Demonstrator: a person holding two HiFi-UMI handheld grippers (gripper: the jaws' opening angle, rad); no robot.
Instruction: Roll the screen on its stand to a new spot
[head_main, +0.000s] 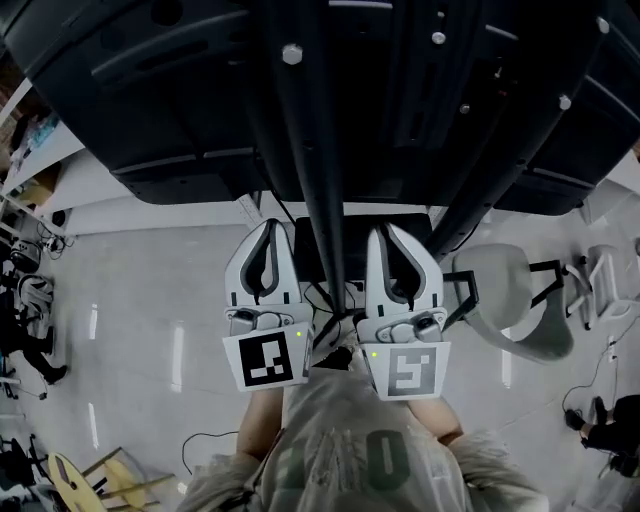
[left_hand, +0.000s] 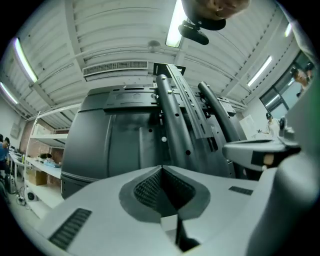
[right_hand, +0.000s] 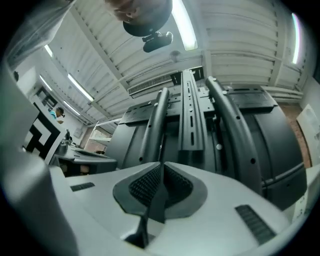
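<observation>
Okay, black screen (head_main: 150, 120), back side showing, sits up on the stand column (head_main: 325, 220). Left gripper (head_main: 268, 228) is just left of column, jaws pressed together, empty. Right gripper (head_main: 390, 232) is just right of column, jaws also together, holding nothing. Grey chair (head_main: 510, 300) is further right of column.

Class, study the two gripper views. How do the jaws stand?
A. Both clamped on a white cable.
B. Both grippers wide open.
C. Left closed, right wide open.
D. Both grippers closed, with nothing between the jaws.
D: the left gripper and the right gripper each show jaws pressed together at the tips, and the stand lies beyond them, not gripped.
</observation>
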